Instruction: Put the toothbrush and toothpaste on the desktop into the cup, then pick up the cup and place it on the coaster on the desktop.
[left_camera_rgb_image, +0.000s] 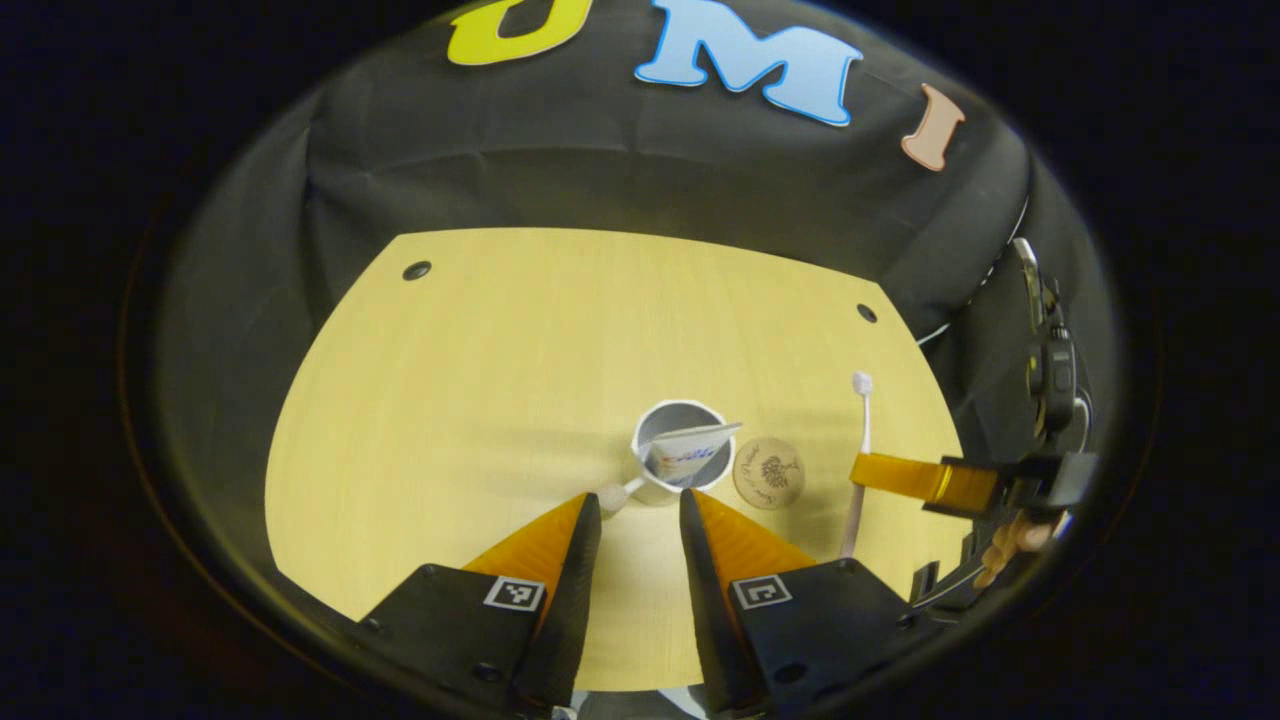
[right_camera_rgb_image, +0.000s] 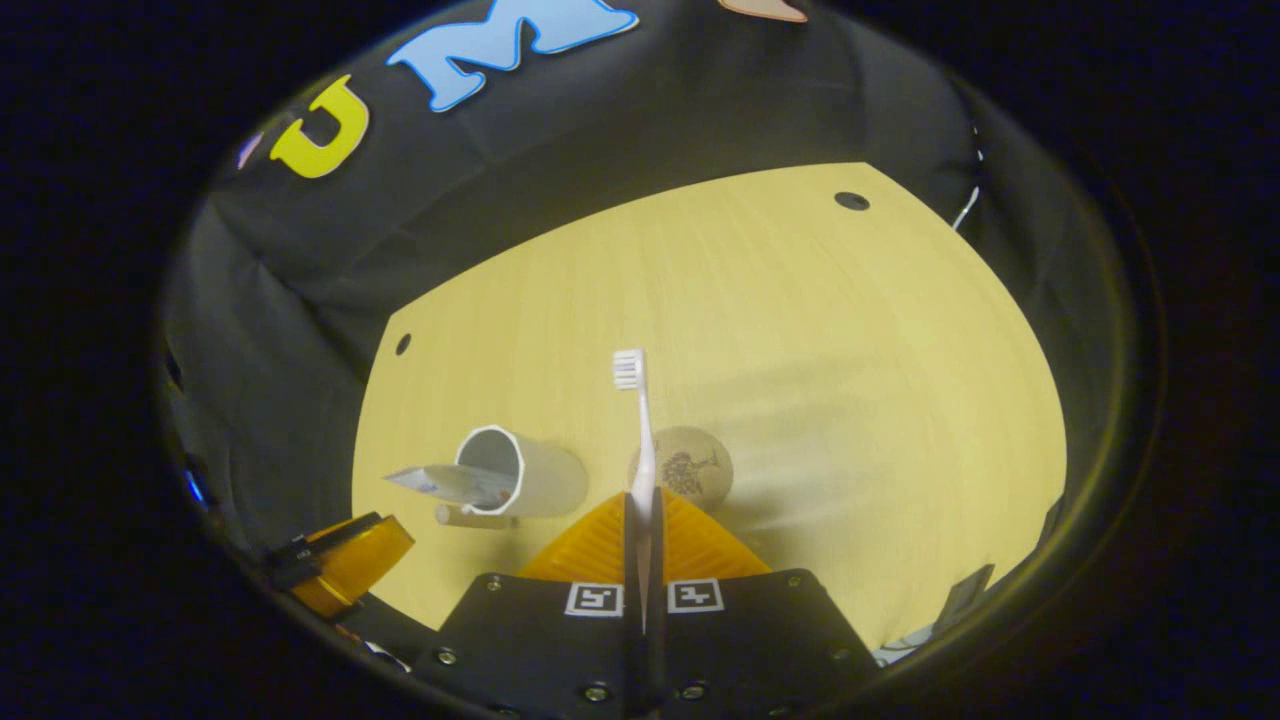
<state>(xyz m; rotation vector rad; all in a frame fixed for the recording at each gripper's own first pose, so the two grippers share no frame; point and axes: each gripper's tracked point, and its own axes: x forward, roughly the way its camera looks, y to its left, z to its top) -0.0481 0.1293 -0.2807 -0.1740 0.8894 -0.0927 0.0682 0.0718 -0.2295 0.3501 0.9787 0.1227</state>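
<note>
We see the left tool hovering low over the near part of the counter, its two orange fingers spread with bare wood between them and nothing held. Just beyond its fingertips stands the white cup, upright, with the toothpaste already inside it; the flat crimped end of the tube leans out over the rim toward the coaster. The round wooden coaster lies just beside the cup on its right, apart from it and with nothing on top (it bears a dark printed design we cannot make out).

Farther right in the left gripper view, the right tool reaches in from the edge, and a bit of the hand holding it shows behind it. Its orange fingers are pressed together on the handle of the toothbrush, which stands roughly upright with the bristle head at the top, above the counter and off to the right of the coaster.

In the right gripper view, we look along the right tool and find the toothbrush pinched between its fingers, rising straight ahead, bristles farthest away. Behind it are the coaster and, to the left, the cup with the toothpaste sticking out of its mouth. The left tool shows at the lower left edge.
</note>
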